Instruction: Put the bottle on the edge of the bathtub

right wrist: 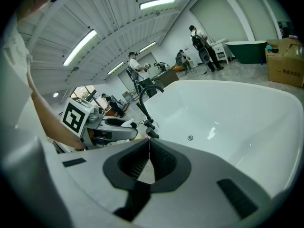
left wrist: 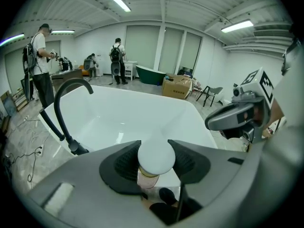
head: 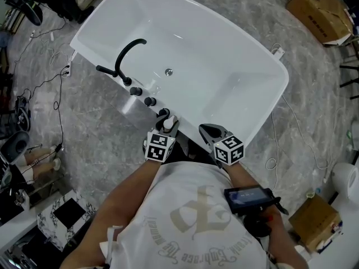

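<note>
One big white bathtub (head: 224,88) is filling the middle, one small white-capped bottle (head: 168,123) is showing at its lower edge, and two brown cardboard boxes (head: 317,7) are sitting at the right.

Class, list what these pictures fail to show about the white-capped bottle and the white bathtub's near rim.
Base of the white-capped bottle: left gripper view, hidden by its cap and the left gripper; head view, too small.
Whether it rests on the rim of the white bathtub: no view shows.
Near rim: right gripper view, covered by the shut right gripper.
</note>
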Tool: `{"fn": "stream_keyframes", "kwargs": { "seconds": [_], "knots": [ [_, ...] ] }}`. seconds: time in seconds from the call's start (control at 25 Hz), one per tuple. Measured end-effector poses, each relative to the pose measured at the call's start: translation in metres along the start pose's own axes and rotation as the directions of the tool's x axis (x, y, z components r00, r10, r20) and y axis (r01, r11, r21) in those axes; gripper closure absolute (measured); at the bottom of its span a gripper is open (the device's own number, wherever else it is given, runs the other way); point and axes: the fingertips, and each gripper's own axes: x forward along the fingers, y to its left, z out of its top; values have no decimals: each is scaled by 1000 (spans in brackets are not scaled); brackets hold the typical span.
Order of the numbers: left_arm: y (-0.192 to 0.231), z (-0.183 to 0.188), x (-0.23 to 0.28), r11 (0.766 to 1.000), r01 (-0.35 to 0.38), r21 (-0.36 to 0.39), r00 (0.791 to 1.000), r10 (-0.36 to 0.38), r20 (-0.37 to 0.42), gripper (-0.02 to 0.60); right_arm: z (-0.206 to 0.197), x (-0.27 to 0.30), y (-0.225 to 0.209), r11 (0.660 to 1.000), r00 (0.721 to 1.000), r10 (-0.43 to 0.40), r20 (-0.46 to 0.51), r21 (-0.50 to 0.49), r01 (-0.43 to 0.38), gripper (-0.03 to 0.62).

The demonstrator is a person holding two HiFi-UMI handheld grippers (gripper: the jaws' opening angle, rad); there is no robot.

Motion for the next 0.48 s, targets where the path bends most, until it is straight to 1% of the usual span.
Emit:
{"fn": "stream_keyframes", "kwargs": {
  "seconds": [0.08,0.24,0.48],
  "knots": [
    [-1,0,-1,1000,0,-1,1000,0,1,407,0,0,0,1000,1000,2,0,1,-2,588],
    [2,0,-1,1000,4,-28,1000,-4,-2,405,-1,-1,-2,1000,1000,2,-2,5,-2,588],
    [0,0,2,1000,-7,12,1000,7,-15,393,1,-2,-4,1000,1000,10,0,0,-10,588]
  ]
}}
